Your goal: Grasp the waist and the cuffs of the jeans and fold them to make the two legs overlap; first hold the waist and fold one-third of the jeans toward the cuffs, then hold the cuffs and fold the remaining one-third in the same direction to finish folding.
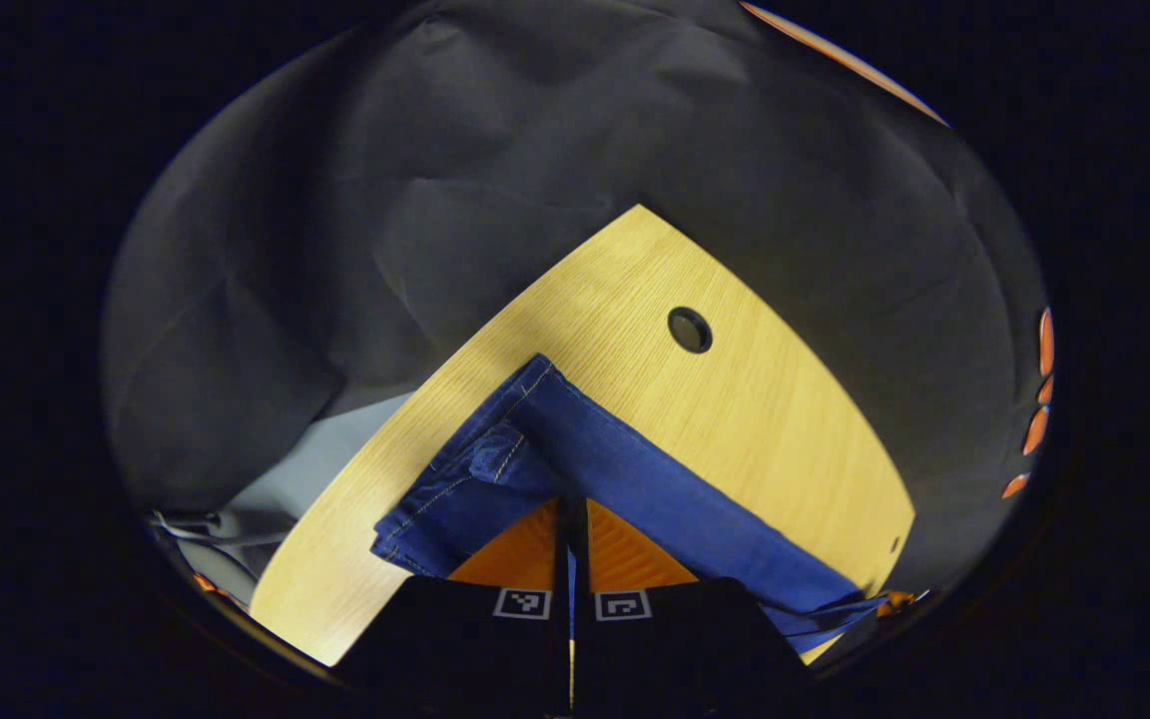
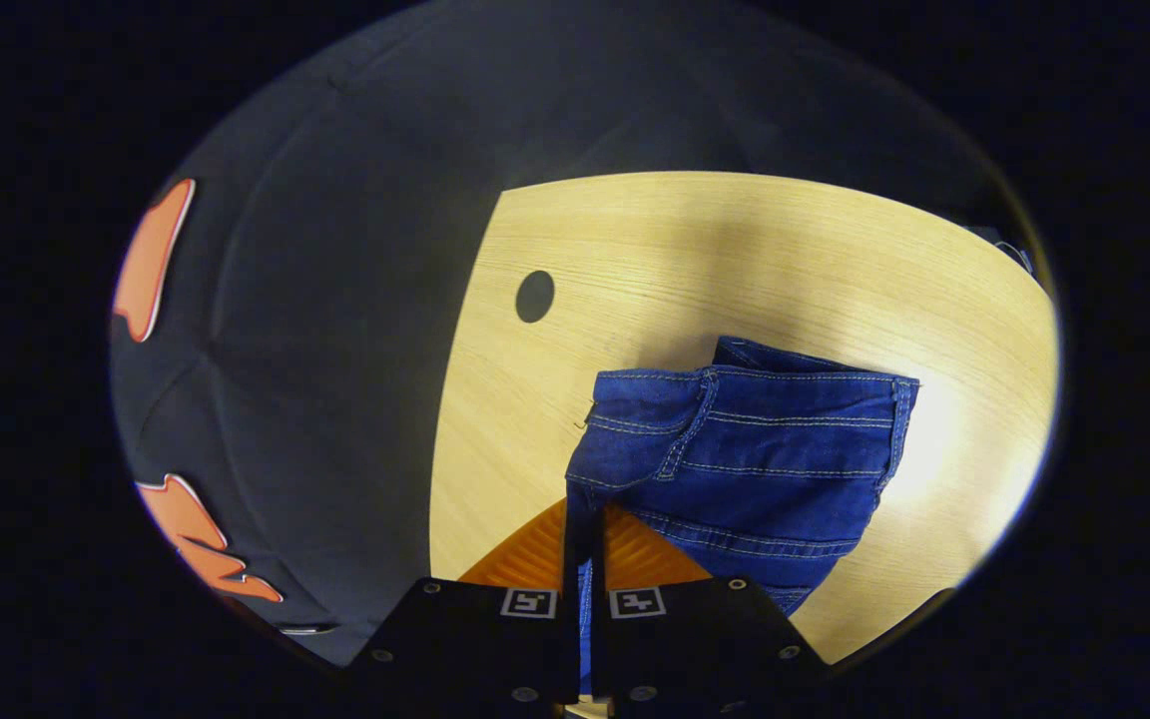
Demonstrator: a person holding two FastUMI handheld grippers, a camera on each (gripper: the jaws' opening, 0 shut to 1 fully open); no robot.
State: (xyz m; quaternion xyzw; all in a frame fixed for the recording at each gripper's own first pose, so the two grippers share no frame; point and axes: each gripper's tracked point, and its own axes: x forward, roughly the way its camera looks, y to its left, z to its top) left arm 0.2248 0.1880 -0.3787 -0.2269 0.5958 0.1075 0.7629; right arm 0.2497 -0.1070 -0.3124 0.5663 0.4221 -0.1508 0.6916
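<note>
Wooden table (image 1: 735, 399) with a cable hole (image 1: 690, 330) is sitting under dark booth cloth. I'm pinching the jeans (image 1: 625, 479) with both hands: left gripper (image 1: 572, 529) is clamping a hem edge at the cuffs, right gripper (image 2: 585, 539) is clamping the waist (image 2: 735, 419) corner, denim running between the fingers. The rest is lying flat on the table. Denim is looking soft, fairly heavy, floppy; gripping at stitched seams seems best. No containers.

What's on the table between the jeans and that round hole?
Nothing: in the right gripper view, bare table wood separates the jeans from the round hole.
</note>
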